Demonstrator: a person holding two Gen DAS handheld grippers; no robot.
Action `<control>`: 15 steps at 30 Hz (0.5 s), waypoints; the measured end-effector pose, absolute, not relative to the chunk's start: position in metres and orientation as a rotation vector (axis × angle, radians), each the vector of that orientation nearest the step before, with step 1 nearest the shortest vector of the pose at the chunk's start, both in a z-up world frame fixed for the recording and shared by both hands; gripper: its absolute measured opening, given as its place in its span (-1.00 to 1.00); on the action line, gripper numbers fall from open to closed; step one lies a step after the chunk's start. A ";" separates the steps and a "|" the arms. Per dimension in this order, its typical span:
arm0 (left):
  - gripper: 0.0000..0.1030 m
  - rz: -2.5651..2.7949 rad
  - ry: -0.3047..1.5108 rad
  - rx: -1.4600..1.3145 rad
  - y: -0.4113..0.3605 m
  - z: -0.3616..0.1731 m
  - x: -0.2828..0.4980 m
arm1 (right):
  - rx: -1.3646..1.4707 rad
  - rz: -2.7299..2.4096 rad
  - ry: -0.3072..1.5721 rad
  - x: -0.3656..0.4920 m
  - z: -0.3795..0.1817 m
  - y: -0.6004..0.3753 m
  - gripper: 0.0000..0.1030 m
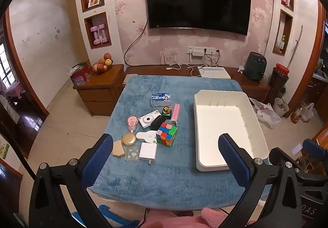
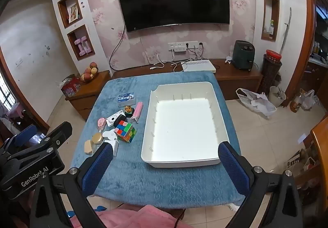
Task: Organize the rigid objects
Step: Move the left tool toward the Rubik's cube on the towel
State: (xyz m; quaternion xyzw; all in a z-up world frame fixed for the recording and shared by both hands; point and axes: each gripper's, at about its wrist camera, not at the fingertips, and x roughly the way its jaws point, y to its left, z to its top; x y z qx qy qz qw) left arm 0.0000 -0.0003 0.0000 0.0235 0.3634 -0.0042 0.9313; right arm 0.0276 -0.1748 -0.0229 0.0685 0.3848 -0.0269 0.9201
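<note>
On the blue cloth the small things lie in a cluster to the left and the white tray stands to the right, well apart from them and with nothing in it. At the cluster's left edge, nearest the person, sit a tan case and a round gold compact, then a white charger and the puzzle cube; further back are a white camera, a pink stick whose long axis runs away from the person, and a blue box. The left gripper hangs above the near edge with its jaws spread wide and nothing between them; the cluster lies just ahead of it, between its fingers and slightly toward the left one. The right gripper is equally wide and bare, and it faces the tray's near wall, with the cluster off beyond its left finger. I judge the left hand the nearer for a first pick, probably the charger or the cube, followed by a carry rightward over the tray wall.
</note>
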 end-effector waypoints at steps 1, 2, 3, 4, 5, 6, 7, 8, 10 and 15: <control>0.99 -0.010 0.746 0.047 0.000 0.000 0.000 | 0.140 -0.056 0.793 0.028 -0.023 -0.175 1.00; 0.99 -0.012 0.747 0.044 0.000 0.000 0.000 | 0.141 -0.056 0.794 0.028 -0.023 -0.175 1.00; 0.99 -0.010 0.746 0.047 0.000 0.000 0.000 | 0.140 -0.055 0.794 0.029 -0.023 -0.175 1.00; 0.99 -0.010 0.746 0.046 0.000 0.000 0.000 | 0.139 -0.055 0.794 0.029 -0.023 -0.175 1.00; 0.99 -0.011 0.747 0.044 -0.001 -0.001 0.000 | 0.137 -0.056 0.793 0.030 -0.023 -0.175 1.00; 0.99 -0.012 0.747 0.042 -0.001 -0.001 0.000 | 0.137 -0.056 0.793 0.031 -0.023 -0.175 1.00; 0.98 -0.015 0.746 0.038 -0.001 -0.001 0.000 | 0.136 -0.056 0.792 0.031 -0.021 -0.172 1.00; 0.98 -0.018 0.746 0.034 -0.001 0.000 -0.001 | 0.134 -0.057 0.791 0.033 -0.020 -0.169 1.00; 0.98 -0.024 0.745 0.031 -0.001 0.000 -0.001 | 0.138 -0.056 0.791 0.034 -0.019 -0.169 1.00; 0.98 -0.032 0.763 0.020 0.012 -0.010 0.007 | 0.136 -0.050 0.787 0.035 -0.021 -0.169 1.00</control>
